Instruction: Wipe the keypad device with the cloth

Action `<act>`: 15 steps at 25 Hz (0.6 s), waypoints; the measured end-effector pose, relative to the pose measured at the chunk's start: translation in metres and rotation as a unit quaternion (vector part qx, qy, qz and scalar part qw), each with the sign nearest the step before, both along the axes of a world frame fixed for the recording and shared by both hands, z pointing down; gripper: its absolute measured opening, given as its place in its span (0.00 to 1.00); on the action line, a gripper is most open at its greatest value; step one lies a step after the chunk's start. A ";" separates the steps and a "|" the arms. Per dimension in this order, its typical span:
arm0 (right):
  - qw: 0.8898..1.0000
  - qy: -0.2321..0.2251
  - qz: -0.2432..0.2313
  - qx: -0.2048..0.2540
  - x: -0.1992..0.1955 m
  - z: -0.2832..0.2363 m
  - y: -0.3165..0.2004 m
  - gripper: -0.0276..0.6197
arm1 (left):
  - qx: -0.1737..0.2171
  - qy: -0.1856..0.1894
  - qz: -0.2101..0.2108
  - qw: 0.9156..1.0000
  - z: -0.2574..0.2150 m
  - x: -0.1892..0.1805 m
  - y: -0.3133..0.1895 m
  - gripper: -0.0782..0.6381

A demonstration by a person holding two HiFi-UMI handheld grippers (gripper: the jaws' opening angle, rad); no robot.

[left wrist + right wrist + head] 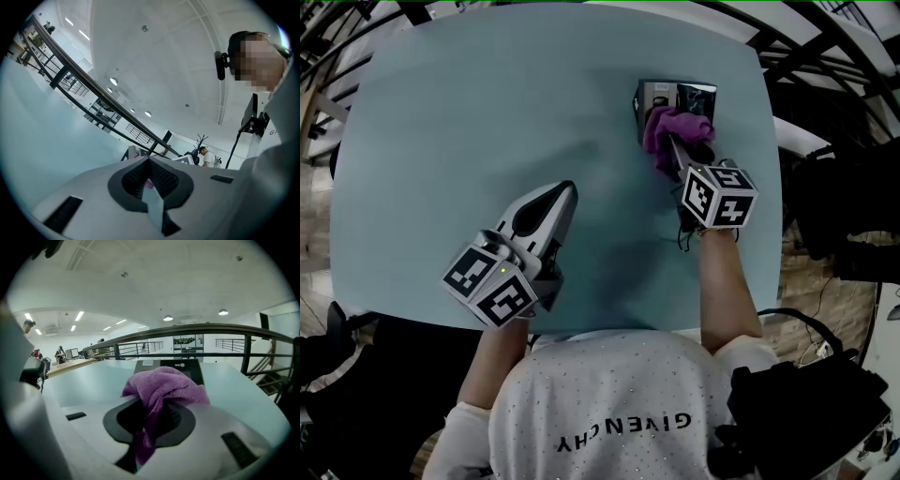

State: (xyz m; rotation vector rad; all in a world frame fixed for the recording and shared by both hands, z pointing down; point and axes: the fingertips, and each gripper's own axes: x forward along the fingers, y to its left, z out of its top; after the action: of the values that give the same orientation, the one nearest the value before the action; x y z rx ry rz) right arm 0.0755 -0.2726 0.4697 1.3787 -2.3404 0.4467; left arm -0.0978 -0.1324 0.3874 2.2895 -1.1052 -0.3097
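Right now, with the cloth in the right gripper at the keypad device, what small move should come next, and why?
Probably push the right gripper forward, sweeping the cloth along the keypad device towards its far end. Its jaws are shut on the cloth, which covers only the device's near part; the far part shows bare. The left gripper is shut, well apart from the device.
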 end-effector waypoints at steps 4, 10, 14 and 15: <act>0.999 -0.005 0.047 0.012 0.032 0.002 -0.010 0.13 | 0.003 -0.006 -0.001 1.000 0.002 0.002 0.000 0.11; 0.996 0.043 0.065 0.035 0.059 0.006 -0.018 0.13 | 0.000 -0.008 -0.006 1.000 0.010 0.005 0.003 0.11; 0.991 0.104 0.067 0.054 0.068 0.008 -0.022 0.13 | -0.003 -0.011 -0.010 1.000 0.015 0.004 0.002 0.11; 0.990 0.107 0.072 0.053 0.071 0.009 -0.024 0.13 | -0.003 -0.012 -0.012 1.000 0.016 0.004 0.002 0.11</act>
State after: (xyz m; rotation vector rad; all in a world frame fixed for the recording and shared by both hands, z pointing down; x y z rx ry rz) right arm 0.1463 -0.2962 0.4785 1.5678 -2.1281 0.2045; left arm -0.0939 -0.1305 0.4035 2.2823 -1.1436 -0.2896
